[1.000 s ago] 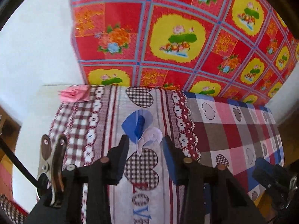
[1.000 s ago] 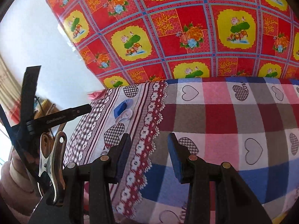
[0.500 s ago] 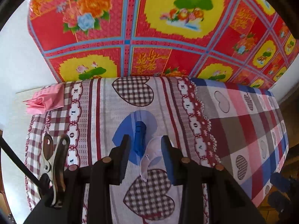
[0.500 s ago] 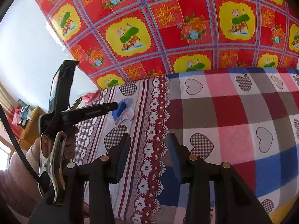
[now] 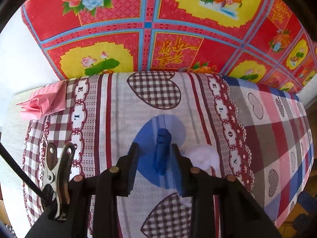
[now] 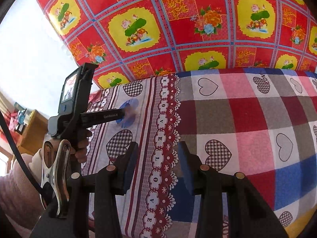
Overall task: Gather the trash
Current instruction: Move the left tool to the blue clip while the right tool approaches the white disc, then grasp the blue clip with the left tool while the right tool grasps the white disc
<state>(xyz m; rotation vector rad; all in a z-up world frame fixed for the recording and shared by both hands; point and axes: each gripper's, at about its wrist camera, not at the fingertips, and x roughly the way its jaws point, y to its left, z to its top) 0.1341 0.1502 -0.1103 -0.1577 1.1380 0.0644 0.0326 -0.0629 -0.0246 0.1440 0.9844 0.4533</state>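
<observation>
The left tool [image 5: 154,154] is closing around a small blue crumpled roll of trash [image 5: 162,150] lying on the heart-patterned checked bedsheet [image 5: 154,91], its pads not yet pressing. The right tool [image 6: 157,158] hovers open over the sheet, empty.

The bed sheet [image 6: 247,119] carries a lace-patterned band [image 6: 160,138] whose white medallions spell "LOVE" letter by letter, repeated along its length; a second such band [image 5: 79,103] shows "E" and "L". One checked heart [image 6: 261,84] near the sheet's far edge bears "LOVE", seen upside down. The red floral cloth [image 6: 198,19] behind has gold Chinese characters [image 5: 175,54] in its panels. The left gripper [image 6: 126,115] has "GenRobot.AI" in small white print on its finger.
</observation>
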